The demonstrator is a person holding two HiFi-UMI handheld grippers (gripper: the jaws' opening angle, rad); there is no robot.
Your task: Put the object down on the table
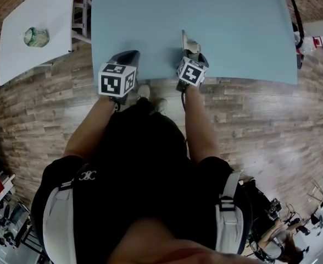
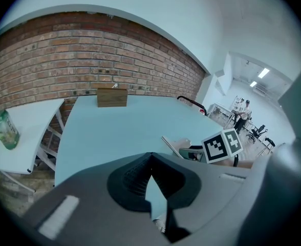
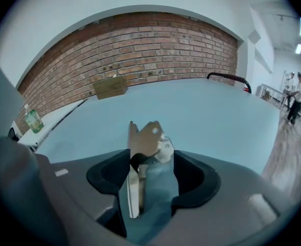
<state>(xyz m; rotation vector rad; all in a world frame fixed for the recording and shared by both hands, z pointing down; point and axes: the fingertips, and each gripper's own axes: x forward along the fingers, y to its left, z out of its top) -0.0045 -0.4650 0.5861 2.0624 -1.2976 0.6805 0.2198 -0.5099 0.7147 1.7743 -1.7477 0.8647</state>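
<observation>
A small tool of tan and bare metal [image 1: 187, 40] lies at the near edge of the light blue table [image 1: 227, 21], with a flat blade and a plate with a hole. In the right gripper view the tool [image 3: 146, 137] sits between the jaws of my right gripper [image 3: 148, 163], close to the left jaw, and table shows between it and the right jaw. The right gripper [image 1: 190, 54] is open. My left gripper [image 1: 128, 55] hovers at the table's near edge to the left, its tips together on nothing [image 2: 150, 160]. From there the tool [image 2: 177, 146] shows at the right.
A brown box [image 2: 112, 97] stands at the table's far edge before a brick wall. A white side table [image 1: 35, 15] at the left carries a green bottle [image 1: 36, 36]. A dark curved bar [image 1: 291, 7] sits by the table's right edge. Wood floor lies below.
</observation>
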